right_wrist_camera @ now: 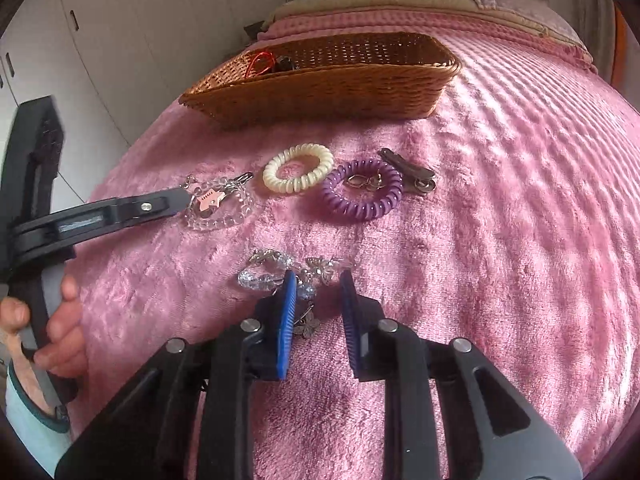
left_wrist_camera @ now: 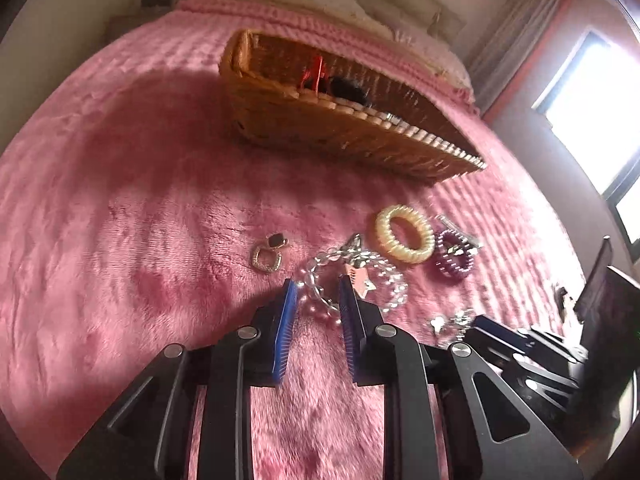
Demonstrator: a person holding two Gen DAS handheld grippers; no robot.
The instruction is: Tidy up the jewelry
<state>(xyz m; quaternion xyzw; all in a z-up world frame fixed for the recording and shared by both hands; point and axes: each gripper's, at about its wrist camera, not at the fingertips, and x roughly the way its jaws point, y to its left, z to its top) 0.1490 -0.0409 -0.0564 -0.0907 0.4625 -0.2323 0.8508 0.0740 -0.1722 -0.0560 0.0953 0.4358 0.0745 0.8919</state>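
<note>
The left gripper (left_wrist_camera: 318,294) is hovering low over the pink blanket (left_wrist_camera: 140,208), its jaws spread, with the clear bead bracelet (left_wrist_camera: 352,280) lying between and just past the blue fingertips (left_wrist_camera: 289,300). A small pink star charm (right_wrist_camera: 211,201) is sitting inside that bracelet's loop. From the right wrist view, the left gripper's tip is touching or almost touching the bracelet's edge (which of the two is hard to tell).

The right gripper (right_wrist_camera: 318,292) is also standing with its jaws spread, above a silvery crystal bracelet (right_wrist_camera: 276,272) lying on the blanket; a butterfly charm (right_wrist_camera: 308,328) is showing between the fingers.

Farther back, a cream coil hair tie (right_wrist_camera: 298,168) and a purple coil hair tie (right_wrist_camera: 362,190) are lying side by side, a dark hair clip (right_wrist_camera: 408,174) touching the purple one. A gold earring (left_wrist_camera: 269,253) is resting apart, left of the clear bracelet. The wicker basket (right_wrist_camera: 320,84) is sitting beyond them all, holding something red (right_wrist_camera: 260,62) and something dark.
</note>
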